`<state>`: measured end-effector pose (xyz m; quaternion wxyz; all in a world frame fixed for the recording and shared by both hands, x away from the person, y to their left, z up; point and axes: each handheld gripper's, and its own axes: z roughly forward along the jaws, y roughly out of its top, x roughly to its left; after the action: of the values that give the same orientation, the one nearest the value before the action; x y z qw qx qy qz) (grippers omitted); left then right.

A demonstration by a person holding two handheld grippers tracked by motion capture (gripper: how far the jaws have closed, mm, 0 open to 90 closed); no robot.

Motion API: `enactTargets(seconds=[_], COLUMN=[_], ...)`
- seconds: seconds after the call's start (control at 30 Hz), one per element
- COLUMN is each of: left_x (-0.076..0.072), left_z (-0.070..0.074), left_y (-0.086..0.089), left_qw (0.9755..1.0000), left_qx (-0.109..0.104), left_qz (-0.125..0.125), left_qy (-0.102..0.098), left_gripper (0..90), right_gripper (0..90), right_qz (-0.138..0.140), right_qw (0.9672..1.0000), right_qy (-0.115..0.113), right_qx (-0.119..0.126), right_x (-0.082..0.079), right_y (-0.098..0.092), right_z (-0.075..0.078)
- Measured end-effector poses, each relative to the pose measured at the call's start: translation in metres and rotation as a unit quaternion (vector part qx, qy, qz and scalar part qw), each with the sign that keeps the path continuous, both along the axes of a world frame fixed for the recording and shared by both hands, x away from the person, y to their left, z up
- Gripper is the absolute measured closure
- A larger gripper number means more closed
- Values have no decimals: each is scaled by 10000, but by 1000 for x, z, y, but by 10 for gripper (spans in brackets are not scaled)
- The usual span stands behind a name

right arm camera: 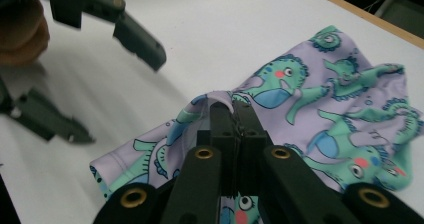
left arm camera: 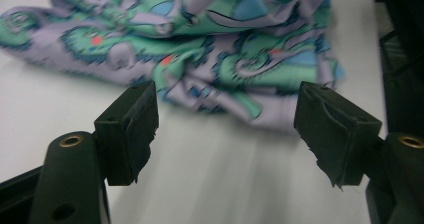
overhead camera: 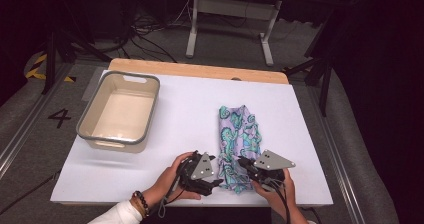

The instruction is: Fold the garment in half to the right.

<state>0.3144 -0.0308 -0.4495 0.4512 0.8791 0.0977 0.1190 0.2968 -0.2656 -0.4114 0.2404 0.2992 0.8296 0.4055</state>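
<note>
Near the front edge of the table (overhead camera: 300, 114), the cloth (overhead camera: 239, 144) lies as a long, rumpled strip whose long axis runs from that edge away toward the far side, a little right of the middle. Both hands come in at its near end. The right gripper (overhead camera: 243, 163) is already on it: in the right gripper view its jaws stand pressed together with a raised fold of the cloth (right arm camera: 320, 109) pinched between the pads, at the cloth's near end. The left gripper (overhead camera: 216, 170) sits just to the left of that same end, its tips aimed across at the cloth. In the left gripper view its jaws stand wide apart, with bare table between the fingers (left arm camera: 131, 121) and the crumpled near edge of the cloth (left arm camera: 200, 49) just beyond them, not touched. So the left is the free tool, and my guess is that it has to travel right, onto the near edge, to take a second hold. Farther off, a tub (overhead camera: 90, 121) stands toward the far left corner, well apart from the cloth.
</note>
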Motion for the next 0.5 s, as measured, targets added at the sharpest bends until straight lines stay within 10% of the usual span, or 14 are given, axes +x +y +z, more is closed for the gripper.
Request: enactTargets(seconds=[0.23, 0.5], left_x=[3, 16], left_z=[-4, -10], left_y=[-37, -38], left_qw=[9995, 9978], left_qx=[113, 295], left_qz=[-259, -426], left_qy=[113, 406], left_gripper=[316, 614], right_gripper=[890, 889], right_qz=[-537, -962], right_qw=[9986, 9946], right_qy=[6, 383], right_qx=[23, -119], right_x=[-8, -13], right_y=[-32, -63], right_z=[4, -9])
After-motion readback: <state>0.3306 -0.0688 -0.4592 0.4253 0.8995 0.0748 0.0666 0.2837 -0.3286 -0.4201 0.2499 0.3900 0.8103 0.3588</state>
